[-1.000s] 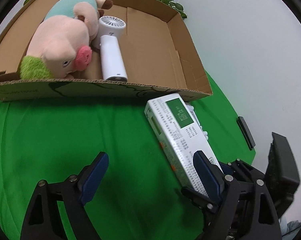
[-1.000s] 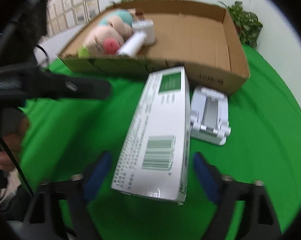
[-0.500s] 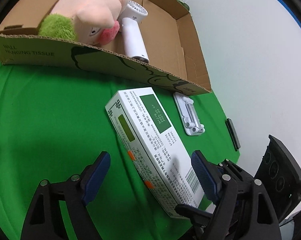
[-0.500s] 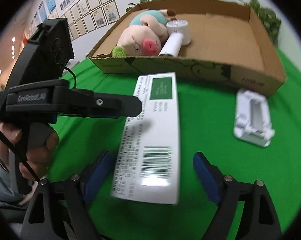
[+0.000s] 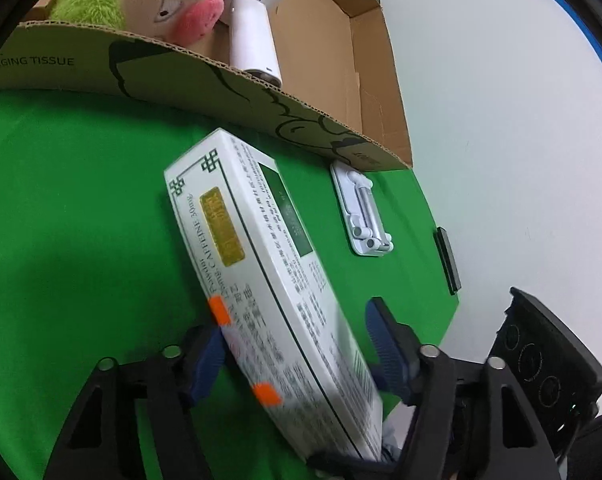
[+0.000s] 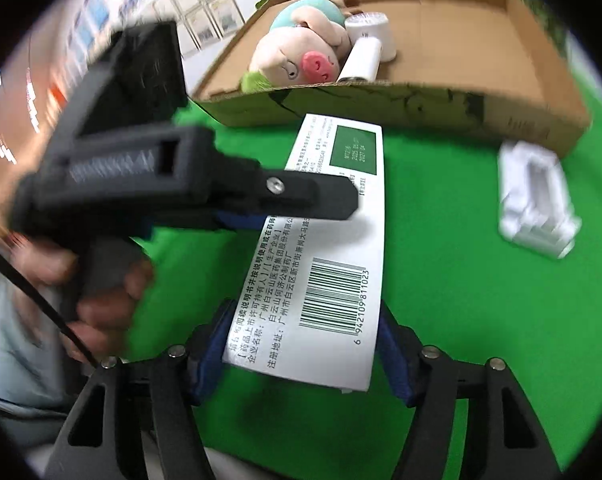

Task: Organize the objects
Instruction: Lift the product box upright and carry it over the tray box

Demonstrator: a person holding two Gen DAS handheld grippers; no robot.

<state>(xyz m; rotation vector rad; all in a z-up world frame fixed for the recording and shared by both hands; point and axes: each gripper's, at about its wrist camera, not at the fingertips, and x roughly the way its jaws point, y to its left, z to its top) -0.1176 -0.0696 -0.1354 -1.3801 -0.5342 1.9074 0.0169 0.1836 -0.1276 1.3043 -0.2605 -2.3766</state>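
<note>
A long white medicine box (image 5: 261,280) with a green panel and a barcode is held off the green table; it also shows in the right wrist view (image 6: 325,248). My right gripper (image 6: 301,354) is shut on its near end. My left gripper (image 5: 297,354) has closed around the box from the side, its left pad touching it, and it shows in the right wrist view (image 6: 237,200) reaching across the box. The cardboard box (image 5: 205,80) holds a plush pig (image 5: 173,4) and a white handheld fan (image 5: 257,36).
A white folding phone stand (image 5: 361,208) lies on the green cloth (image 5: 73,208) beside the cardboard box's near right corner. A black bar (image 5: 447,260) lies at the table's right edge. A white wall stands to the right.
Both grippers have narrowed from wide open onto the medicine box. The left gripper has moved in toward the box, and the box is now tilted and held up.
</note>
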